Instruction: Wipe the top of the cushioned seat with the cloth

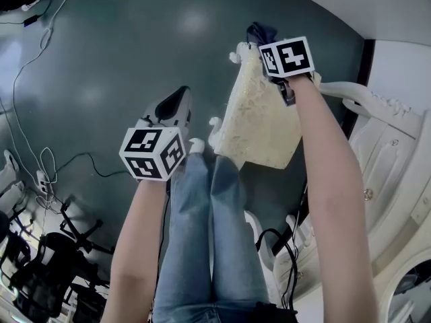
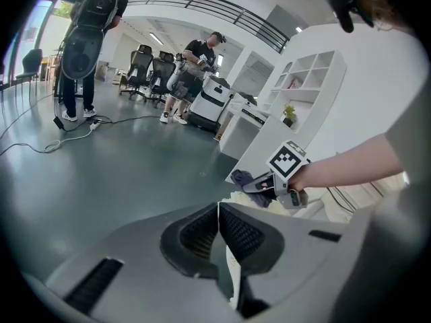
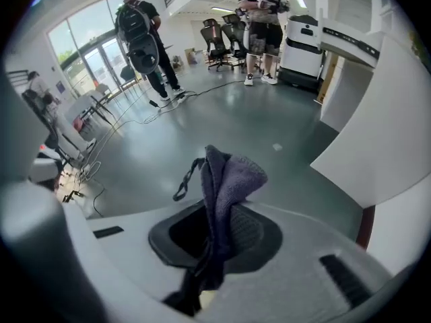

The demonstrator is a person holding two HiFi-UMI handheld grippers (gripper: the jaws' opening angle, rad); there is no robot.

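At the left, our left gripper (image 1: 178, 98) hangs over the grey floor (image 1: 101, 59), off the near left side of the cushioned seat (image 1: 259, 120) and not touching it. In the left gripper view its jaws stand together, pad against pad, with nothing between them (image 2: 219, 212). The left forearm (image 1: 138, 247) rises from the lower left, bare and only slightly bent, with the marker cube (image 1: 153, 152) just above the wrist. Our legs (image 1: 202, 234), in blue jeans, run up the middle between the two arms, and the knees come close to the seat's near edge.

The seat sits ahead of the knees, its cream, fleecy top turned toward the head view. At its far edge is the cloth (image 1: 261, 31), dark bluish purple. In the right gripper view the right gripper (image 3: 217, 229) is clamped on it: the cloth (image 3: 225, 180) stands bunched up out of the closed jaws and a darker tail hangs below them. From the left gripper view the cloth (image 2: 246, 179) shows just above the pale cushion, but we cannot tell whether the two touch.

The right forearm (image 1: 333, 180) reaches much farther than the left, stretched nearly straight from the lower right along the seat's right side, to the cube at the far corner. To the right of that arm stands white furniture (image 1: 397, 147).
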